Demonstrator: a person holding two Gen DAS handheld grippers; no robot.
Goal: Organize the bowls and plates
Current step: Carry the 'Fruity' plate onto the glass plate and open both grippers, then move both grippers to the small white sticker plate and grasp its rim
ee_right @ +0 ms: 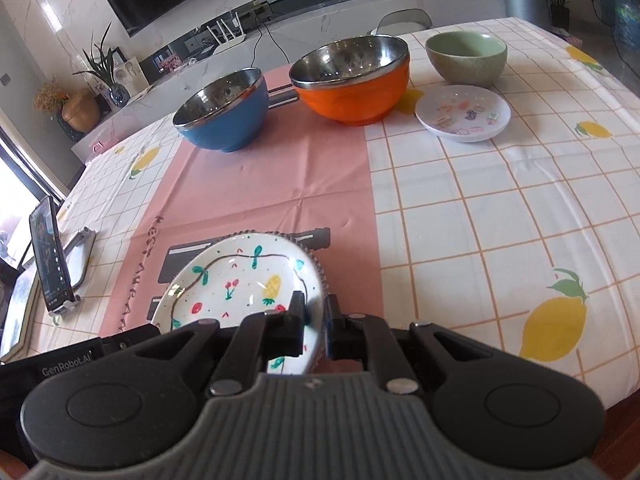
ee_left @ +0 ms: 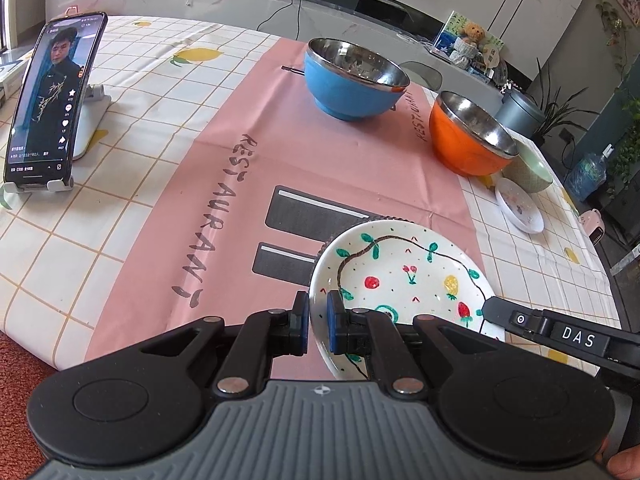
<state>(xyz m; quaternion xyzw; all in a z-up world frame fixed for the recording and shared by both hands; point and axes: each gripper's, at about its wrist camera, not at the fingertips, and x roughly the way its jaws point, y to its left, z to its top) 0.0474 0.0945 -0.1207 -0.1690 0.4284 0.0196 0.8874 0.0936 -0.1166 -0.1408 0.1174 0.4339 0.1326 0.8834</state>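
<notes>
A white plate painted with fruit (ee_left: 404,276) is held over the pink mat near the table's front edge; it also shows in the right wrist view (ee_right: 240,280). My left gripper (ee_left: 318,320) is shut on its left rim. My right gripper (ee_right: 316,320) is shut on its right rim. A blue bowl (ee_left: 352,80) and an orange bowl (ee_left: 468,140) with steel insides stand at the back of the mat. A green bowl (ee_right: 466,58) and a small white plate (ee_right: 464,118) sit to the right on the checked cloth.
A phone on a white stand (ee_left: 48,104) stands at the left of the table. The pink mat (ee_left: 224,208) lies over a checked lemon tablecloth (ee_right: 500,220). A counter with a router and cables runs behind the table.
</notes>
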